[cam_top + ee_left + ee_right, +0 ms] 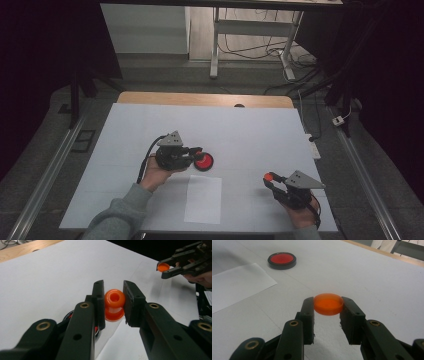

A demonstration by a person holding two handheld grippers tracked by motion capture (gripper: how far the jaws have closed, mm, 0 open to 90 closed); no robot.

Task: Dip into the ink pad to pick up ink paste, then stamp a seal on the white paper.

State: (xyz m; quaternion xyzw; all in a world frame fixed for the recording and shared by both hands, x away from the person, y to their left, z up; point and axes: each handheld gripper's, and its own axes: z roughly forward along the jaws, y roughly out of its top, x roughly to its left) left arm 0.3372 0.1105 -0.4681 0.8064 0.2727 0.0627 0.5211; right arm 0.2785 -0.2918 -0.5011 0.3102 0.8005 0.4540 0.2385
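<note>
Two tongs grip: left (113,302) an orange spool (114,304), right (327,307) an orange cap (328,303).

Before me lies a white table top (240,135), with a strip of bare wood (200,99) along its far edge. A red disc in a black ring (204,161) lies flat near the middle. Just nearer to me, apart from it, lies a paper sheet (203,199), flat and squared to the table. Beyond the table I see the white legs of a desk (215,45) with cables (250,50) loose on the floor beneath. A metal rail (50,170) runs along the floor at my left.
</note>
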